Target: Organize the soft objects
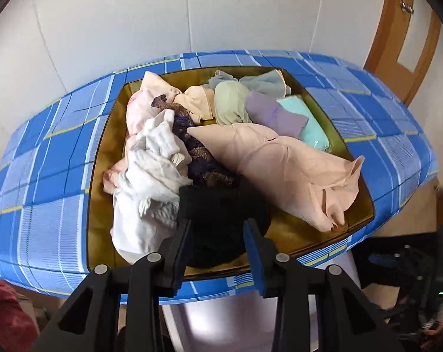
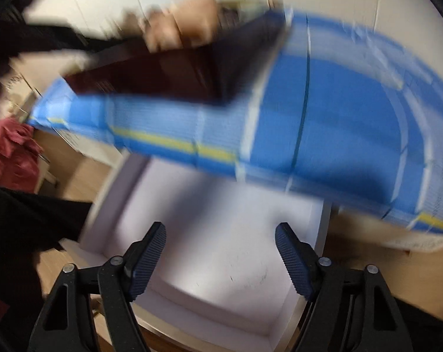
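Observation:
An olive-gold tray point(image 1: 306, 234) on the blue plaid table point(image 1: 45, 176) holds soft garments. A pale pink bra point(image 1: 283, 170) lies across its right side, and a crumpled white cloth point(image 1: 151, 182) with dark lace point(image 1: 198, 152) fills the left. Folded green point(image 1: 230, 102), lilac point(image 1: 274, 114) and mint point(image 1: 312, 129) pieces sit at the back. My left gripper point(image 1: 217, 234) is shut on a black garment point(image 1: 221, 205) at the tray's near edge. My right gripper point(image 2: 221, 252) stands open with nothing between its fingers, below the table over a white surface point(image 2: 221, 205). The right wrist view is blurred.
A white wall stands behind the table, with a wooden door point(image 1: 403, 44) at the far right. A red cloth point(image 2: 10, 152) lies low on the left. The tray's dark side point(image 2: 162, 73) and the table edge point(image 2: 338, 117) hang above the right gripper.

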Demonstrator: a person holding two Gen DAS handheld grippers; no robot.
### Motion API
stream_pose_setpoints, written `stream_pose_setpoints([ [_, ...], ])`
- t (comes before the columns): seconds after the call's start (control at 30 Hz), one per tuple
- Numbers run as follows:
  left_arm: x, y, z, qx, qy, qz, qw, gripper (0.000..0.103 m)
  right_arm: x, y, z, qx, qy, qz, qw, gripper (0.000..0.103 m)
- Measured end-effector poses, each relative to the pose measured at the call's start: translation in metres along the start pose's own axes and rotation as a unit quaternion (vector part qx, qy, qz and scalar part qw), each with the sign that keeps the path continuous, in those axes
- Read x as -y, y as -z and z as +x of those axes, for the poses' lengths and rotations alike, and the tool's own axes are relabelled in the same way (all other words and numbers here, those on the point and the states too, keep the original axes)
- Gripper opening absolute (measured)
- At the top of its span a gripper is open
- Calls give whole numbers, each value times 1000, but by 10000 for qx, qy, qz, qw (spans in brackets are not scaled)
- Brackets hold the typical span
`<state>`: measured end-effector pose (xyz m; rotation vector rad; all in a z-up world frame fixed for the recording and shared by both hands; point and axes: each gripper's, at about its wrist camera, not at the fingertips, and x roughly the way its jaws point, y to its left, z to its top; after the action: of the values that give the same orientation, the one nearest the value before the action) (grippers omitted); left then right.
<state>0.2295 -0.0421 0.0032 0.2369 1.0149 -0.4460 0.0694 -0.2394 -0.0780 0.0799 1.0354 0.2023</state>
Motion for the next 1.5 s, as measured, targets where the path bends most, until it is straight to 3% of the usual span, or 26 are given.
stream_pose_setpoints([
  [0.13,-11,11,-10,268,203,-330,9989,36,-6,-27,-46,493,-51,-177,9986,57],
  [0.3,-21,13,-10,279,-157,-336,9989,36,-18,-91,-74,792,-86,-322,9963,51],
  [0.37,-28,12,-6,182,-84,-455,9988,36,-26,-113,-66,725,-40,-413,9965,49],
  [0.43,-34,10,-1,87,-142,-555,9983,36,-31,-135,-47,483,-97,-424,9979,39],
  [0.53,-43,3,11,-71,-124,-725,9973,36,-39,-157,-8,-6,-187,-447,9988,34],
  [0.63,-50,-3,24,-297,-131,-789,9964,36,-41,-171,28,-466,-83,-507,9976,34],
  [0.9,-50,-22,49,-442,-323,-561,9969,36,-30,-190,53,-369,433,-317,9979,34],
  [1.03,-41,-9,42,-483,-57,-444,9978,36,-29,-179,51,-356,396,-388,9978,36],
  [1.13,-38,3,31,-325,-110,-381,9987,36,-35,-167,40,-181,403,-529,9976,41],
  [1.17,-38,6,24,-233,-110,-452,9986,36,-36,-164,35,-82,432,-588,9973,44],
  [1.23,-39,13,9,11,-30,-637,9980,36,-43,-158,23,161,521,-710,9960,62],
  [1.3,-39,19,-4,249,-12,-721,9971,36,-49,-150,6,482,512,-709,9950,68],
  [1.5,-14,55,-48,1052,181,-578,9926,36,-65,-126,-31,918,471,-744,9919,78],
])
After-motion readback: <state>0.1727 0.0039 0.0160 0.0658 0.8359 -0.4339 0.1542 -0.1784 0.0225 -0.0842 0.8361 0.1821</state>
